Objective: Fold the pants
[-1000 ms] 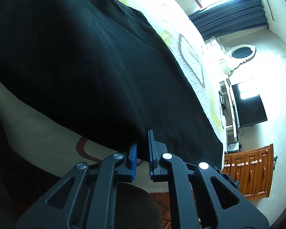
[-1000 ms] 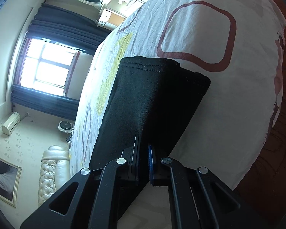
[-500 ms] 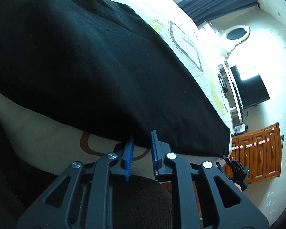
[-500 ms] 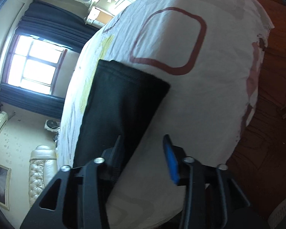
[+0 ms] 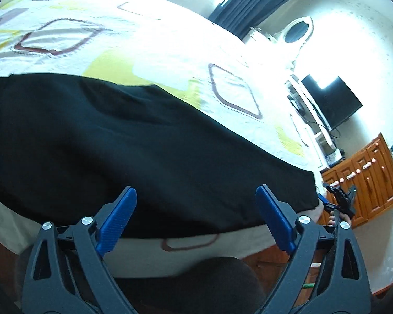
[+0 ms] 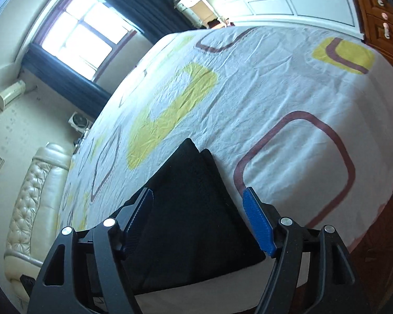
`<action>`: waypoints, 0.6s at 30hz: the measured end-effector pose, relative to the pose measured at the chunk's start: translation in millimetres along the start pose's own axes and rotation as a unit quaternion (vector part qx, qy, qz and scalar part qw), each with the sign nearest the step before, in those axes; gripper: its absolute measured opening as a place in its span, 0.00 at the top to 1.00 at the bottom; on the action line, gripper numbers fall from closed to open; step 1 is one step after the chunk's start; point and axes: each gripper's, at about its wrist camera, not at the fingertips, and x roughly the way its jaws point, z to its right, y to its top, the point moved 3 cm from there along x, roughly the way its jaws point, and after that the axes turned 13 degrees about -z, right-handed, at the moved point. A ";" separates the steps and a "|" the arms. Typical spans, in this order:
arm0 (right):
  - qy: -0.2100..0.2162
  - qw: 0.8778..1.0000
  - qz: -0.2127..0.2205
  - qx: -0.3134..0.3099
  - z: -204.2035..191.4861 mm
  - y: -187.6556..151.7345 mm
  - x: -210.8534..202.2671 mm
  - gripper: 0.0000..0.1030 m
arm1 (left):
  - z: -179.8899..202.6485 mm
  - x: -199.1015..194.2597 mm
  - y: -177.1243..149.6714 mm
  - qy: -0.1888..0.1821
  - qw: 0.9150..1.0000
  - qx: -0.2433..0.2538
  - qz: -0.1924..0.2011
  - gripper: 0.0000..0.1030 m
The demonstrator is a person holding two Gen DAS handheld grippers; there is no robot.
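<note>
The black pants (image 5: 133, 146) lie flat along the near edge of the bed, stretching left to right in the left wrist view. My left gripper (image 5: 196, 217) is open and empty, just above the pants' near edge. In the right wrist view the leg end of the pants (image 6: 194, 214) lies on the sheet. My right gripper (image 6: 199, 222) is open and empty over that end. The right gripper also shows in the left wrist view (image 5: 339, 200) at the far right end of the pants.
The bed sheet (image 6: 275, 83) is white with yellow and maroon shapes. A wooden cabinet (image 5: 366, 180) and a TV (image 5: 330, 104) stand beyond the bed's foot. A padded headboard (image 6: 34, 196) is at the left. Wooden floor (image 6: 380, 248) lies beside the bed.
Both grippers were shut on the pants' edge a second ago. They have let go, opened wide and pulled back and up from the cloth, which now lies flat.
</note>
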 end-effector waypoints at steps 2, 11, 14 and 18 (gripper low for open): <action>-0.034 0.999 -0.022 0.000 3.4 8.7 14.8 0.31 | -25.1 -9.7 8.4 0.033 0.999 -0.019 0.009 0.10; -0.086 0.988 -0.112 -0.066 -44.0 -11.3 50.4 0.76 | -146.7 -53.7 18.9 0.116 0.984 -0.134 0.034 0.10; -0.083 0.988 -0.120 -0.058 -54.1 -11.7 46.9 0.80 | -172.5 -64.7 17.4 0.132 0.978 -0.158 0.035 0.10; -0.023 0.996 -0.090 -0.008 -60.3 -6.2 19.8 0.81 | -196.0 -67.2 11.3 0.146 0.975 -0.164 0.022 0.10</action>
